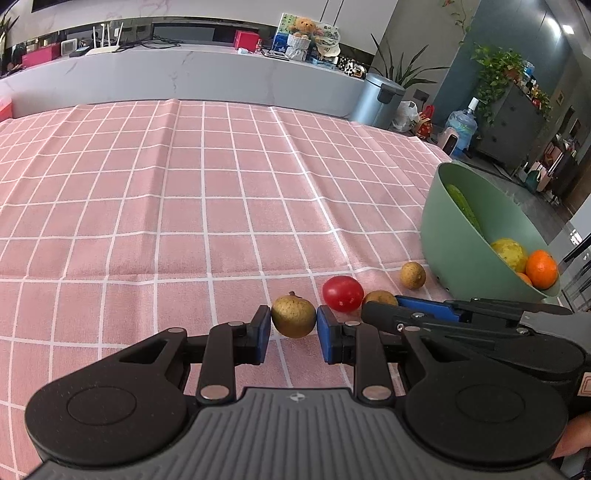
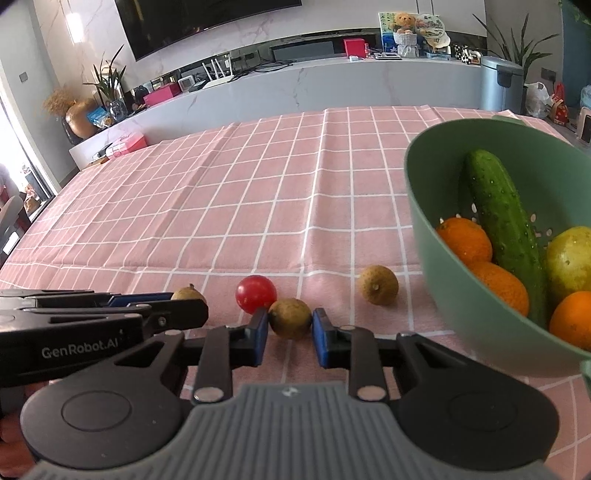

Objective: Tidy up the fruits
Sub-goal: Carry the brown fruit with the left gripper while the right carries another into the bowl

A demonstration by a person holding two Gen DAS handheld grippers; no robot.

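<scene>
1. Pink checked tablecloth (image 1: 184, 203) covers the table; four small fruits lie on it near a green colander bowl (image 2: 443, 295).
2. Left gripper (image 1: 294, 334) is clenched on a brown-yellow longan with a stem stub (image 1: 293, 315); both blue pads touch its sides and it rests on the cloth.
3. Right gripper (image 2: 290, 338) is clenched on a second longan (image 2: 290, 323), pads pressing it from either side, also at cloth level.
4. Red cherry tomato (image 2: 256, 293) sits just behind the two held fruits, between them, close to the right gripper's left finger.
5. Third longan (image 2: 377, 290) lies loose between the tomato and the bowl, apart from both grippers.
6. Bowl contents: a cucumber (image 2: 502, 225) leaning on the wall, oranges (image 2: 465, 240) and a yellow-green fruit (image 2: 570, 258).
7. Obstruction: the two grippers stand side by side, nearly touching; the bowl wall stands close to the right gripper's right finger.
8. Surroundings: a grey counter (image 2: 332, 85) with a teddy bear (image 2: 404, 20), a red box and a router; a pedal bin (image 1: 380, 99); houseplants; a water bottle on the floor.
9. Writing: "GenRobot.AI" reads on the left gripper's body in the right wrist view.
</scene>
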